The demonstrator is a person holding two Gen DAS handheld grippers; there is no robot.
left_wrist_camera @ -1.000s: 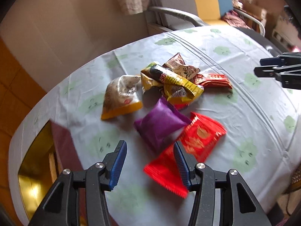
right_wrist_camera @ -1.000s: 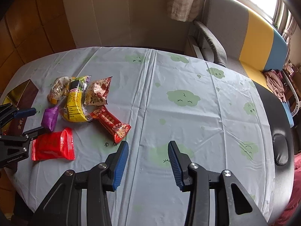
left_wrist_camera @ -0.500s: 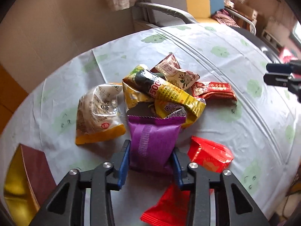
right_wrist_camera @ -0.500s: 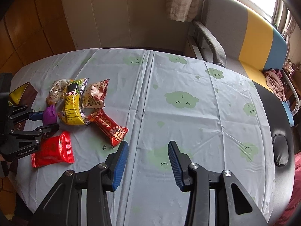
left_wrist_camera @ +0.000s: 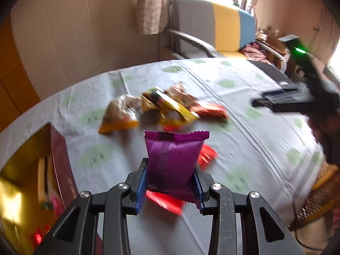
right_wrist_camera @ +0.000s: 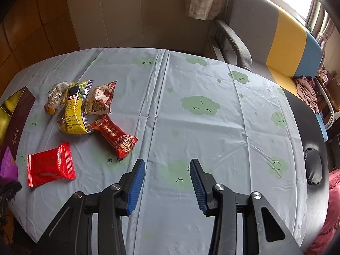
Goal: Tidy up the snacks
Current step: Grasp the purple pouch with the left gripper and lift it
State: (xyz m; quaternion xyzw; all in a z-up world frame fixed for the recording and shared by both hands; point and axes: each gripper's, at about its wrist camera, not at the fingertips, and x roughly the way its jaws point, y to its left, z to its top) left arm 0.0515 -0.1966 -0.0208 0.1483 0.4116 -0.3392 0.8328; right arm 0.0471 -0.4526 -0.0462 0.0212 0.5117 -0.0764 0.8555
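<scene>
Snacks are counted: one purple packet [left_wrist_camera: 173,161] is clamped in left tongs [left_wrist_camera: 170,182]; five packets are left on tabletop [right_wrist_camera: 191,80]; right tongs [right_wrist_camera: 166,182] are held apart, empty.

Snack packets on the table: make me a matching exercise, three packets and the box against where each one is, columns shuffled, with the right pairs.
Things:
1. purple packet
2. flat red packet
3. yellow packet
4. box

Places:
A. at the table's left edge
B. alone on the cloth, nearest the right tongs
C. in the heap, on other packets
D. gripped in the left tongs

Pairs: 1-D, 2-B, 3-C, 4-A
</scene>
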